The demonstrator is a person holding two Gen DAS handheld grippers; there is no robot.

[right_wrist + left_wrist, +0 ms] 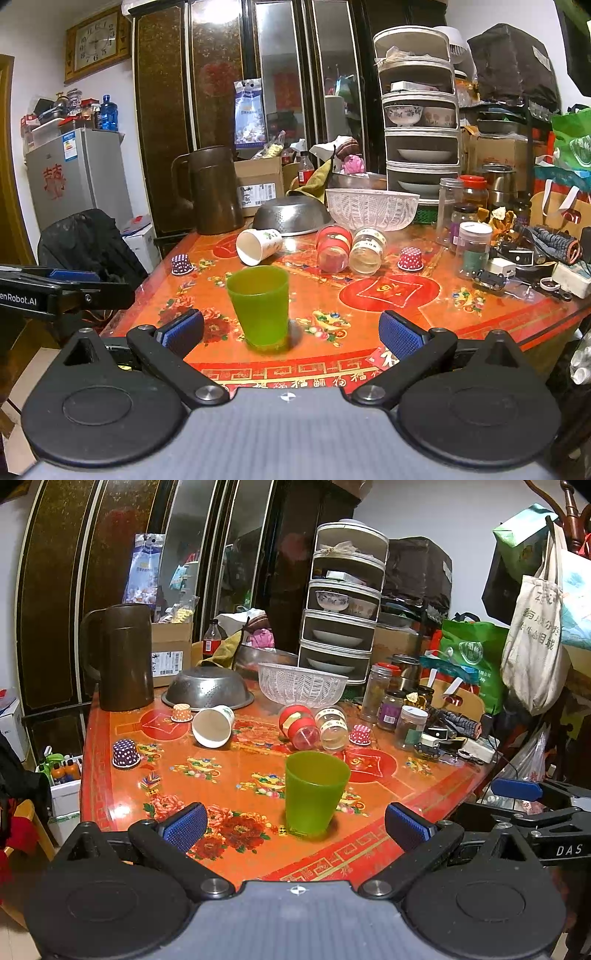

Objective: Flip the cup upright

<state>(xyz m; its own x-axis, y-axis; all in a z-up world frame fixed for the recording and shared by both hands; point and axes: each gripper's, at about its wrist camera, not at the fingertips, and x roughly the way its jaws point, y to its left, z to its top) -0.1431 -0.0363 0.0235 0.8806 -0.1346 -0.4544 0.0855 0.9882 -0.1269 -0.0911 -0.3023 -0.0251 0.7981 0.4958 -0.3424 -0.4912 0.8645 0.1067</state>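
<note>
A green translucent plastic cup (314, 794) stands upright, mouth up, on the red patterned table near its front edge; it also shows in the right wrist view (260, 306). My left gripper (295, 829) is open and empty, just short of the cup, which sits between the lines of its blue pads. My right gripper (291, 332) is open and empty; the cup stands ahead of it, nearer the left pad (183, 330). A white paper cup (213, 725) lies on its side farther back, as do a red jar (300, 726) and a clear jar (332, 728).
Small dotted cupcake cups (126, 753) (360, 734) stand upside down on the table (240, 853). A steel colander (208, 688), white basket (301, 685), brown jug (122, 657), jars (410, 725) and clutter crowd the back and right. The other gripper shows at the right edge (517, 789).
</note>
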